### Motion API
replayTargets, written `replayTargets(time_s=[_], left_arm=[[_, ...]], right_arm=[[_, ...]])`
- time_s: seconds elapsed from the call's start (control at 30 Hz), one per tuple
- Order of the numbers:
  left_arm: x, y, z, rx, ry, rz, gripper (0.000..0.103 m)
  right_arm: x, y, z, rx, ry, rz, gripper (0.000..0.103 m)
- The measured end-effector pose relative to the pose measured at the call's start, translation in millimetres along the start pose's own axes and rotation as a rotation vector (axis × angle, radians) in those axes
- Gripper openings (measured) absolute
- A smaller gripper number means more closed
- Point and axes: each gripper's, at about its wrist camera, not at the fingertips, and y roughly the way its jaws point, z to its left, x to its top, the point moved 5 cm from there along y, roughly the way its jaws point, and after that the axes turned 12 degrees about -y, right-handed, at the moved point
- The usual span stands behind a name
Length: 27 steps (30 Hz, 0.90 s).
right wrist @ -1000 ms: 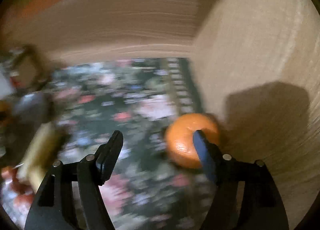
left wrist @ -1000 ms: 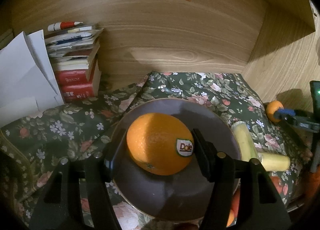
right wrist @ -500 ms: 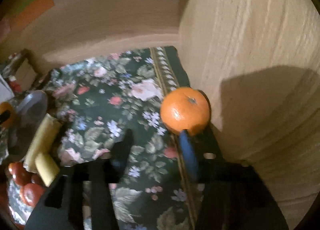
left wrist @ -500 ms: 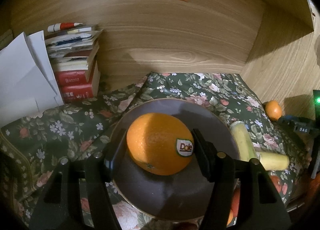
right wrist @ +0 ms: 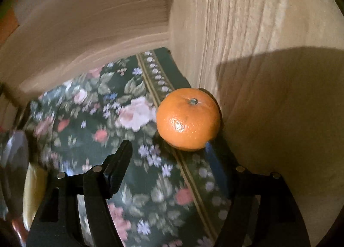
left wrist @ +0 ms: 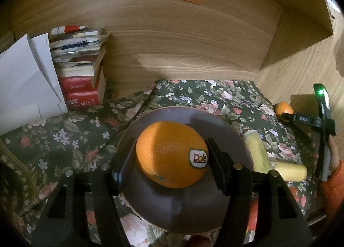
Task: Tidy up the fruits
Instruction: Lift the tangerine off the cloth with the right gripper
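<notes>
My left gripper point(left wrist: 169, 156) is shut on a large orange point(left wrist: 172, 153) with a Dole sticker, held just over a dark round plate point(left wrist: 215, 210) on the floral cloth. My right gripper point(right wrist: 167, 152) is open just short of a small mandarin point(right wrist: 188, 119) that sits on the cloth against the right wooden wall. The mandarin also shows in the left wrist view point(left wrist: 283, 108), with the right gripper point(left wrist: 301, 119) beside it.
Two yellow banana pieces point(left wrist: 258, 152) lie right of the plate, with red fruits point(left wrist: 253, 214) near its front edge. Stacked books point(left wrist: 82, 79) and white papers point(left wrist: 23, 79) stand at the back left. Wooden walls point(right wrist: 268, 43) close the back and right.
My right gripper has pulled back from around the mandarin, swung about, and now faces it again from closer. The left gripper and orange have stayed still.
</notes>
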Motion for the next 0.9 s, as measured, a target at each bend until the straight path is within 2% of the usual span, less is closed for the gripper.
replayTargets(time_s=[0.2,0.4,0.5,0.53,0.57,0.6,0.7,0.8,0.83,0.87,0.9], left_arm=[[-2,-1,-1,-0.013,0.002,0.004,0.063],[-2,-5,-1,-0.026,-0.003,0.002,0.063],[-3,-5,-1,-0.027,-0.004,0.007,0.063],[-3,-4,-1,-0.028,-0.003,0.009,0.063],[-3,-4,-2,-0.028,-0.003,0.011,0.063],[-3,-4,-1,-0.028,-0.002,0.011,0.063],[-3,-3,-1,-0.024,-0.003,0.009,0.063],[-2,0,2,-0.014,-0.010,0.009,0.063],[-2,1,3,-0.011,-0.012,0.010,0.063],[-1,3,4,-0.007,-0.014,0.013,0.063],[-1,5,5,-0.005,-0.016,0.014,0.063]], right_arm=[[19,16,4,-0.007,0.035,0.009,0.074],[44,37,3,-0.032,0.111,0.003,0.069],[52,51,8,-0.066,0.075,0.019,0.067],[54,56,8,-0.081,0.064,0.026,0.063],[55,60,7,-0.097,0.062,0.029,0.054],[57,64,6,-0.087,0.061,0.033,0.050],[63,75,1,-0.027,0.064,0.043,0.045],[70,81,1,-0.004,0.032,0.017,0.040],[74,84,1,0.000,0.014,0.013,0.035],[77,88,3,0.010,0.001,0.010,0.022],[83,95,8,0.026,-0.018,0.017,0.015]])
